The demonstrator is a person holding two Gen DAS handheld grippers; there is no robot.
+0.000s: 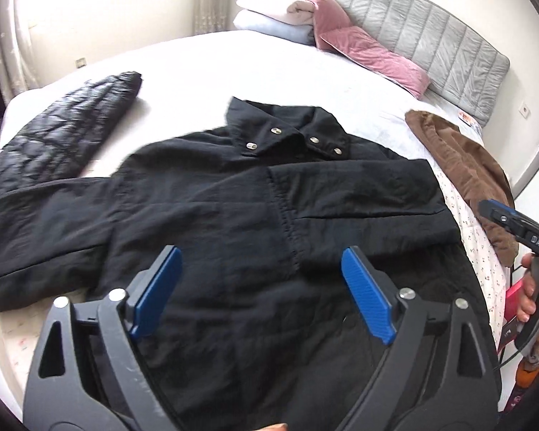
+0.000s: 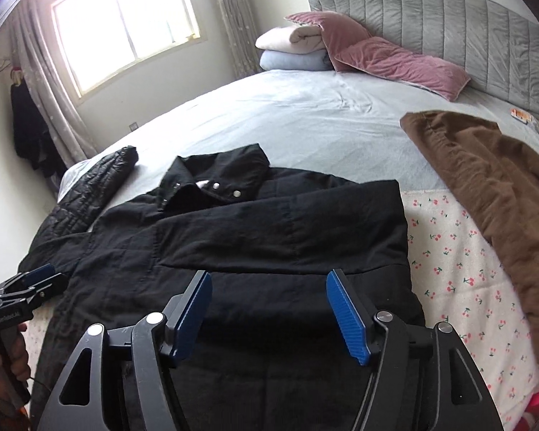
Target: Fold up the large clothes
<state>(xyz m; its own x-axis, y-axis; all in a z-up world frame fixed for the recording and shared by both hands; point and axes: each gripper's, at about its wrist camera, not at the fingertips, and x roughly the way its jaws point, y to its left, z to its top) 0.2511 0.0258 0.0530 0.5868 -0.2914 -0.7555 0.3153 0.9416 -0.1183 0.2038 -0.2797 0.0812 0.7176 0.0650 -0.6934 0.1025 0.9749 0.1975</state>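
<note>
Quilted black jacket at bed's left edge. Black coat centre, flat on the bed, collar toward headboard, right sleeve folded across chest. Left gripper and right gripper above its lower half, jaws spread, empty. Brown garment at right.

Both wrist views low over one jacket

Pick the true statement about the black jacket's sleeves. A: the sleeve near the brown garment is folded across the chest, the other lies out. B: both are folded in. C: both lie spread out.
A: on the black jacket, the sleeve beside the brown garment lies across the chest; the other sleeve stretches outward.
</note>
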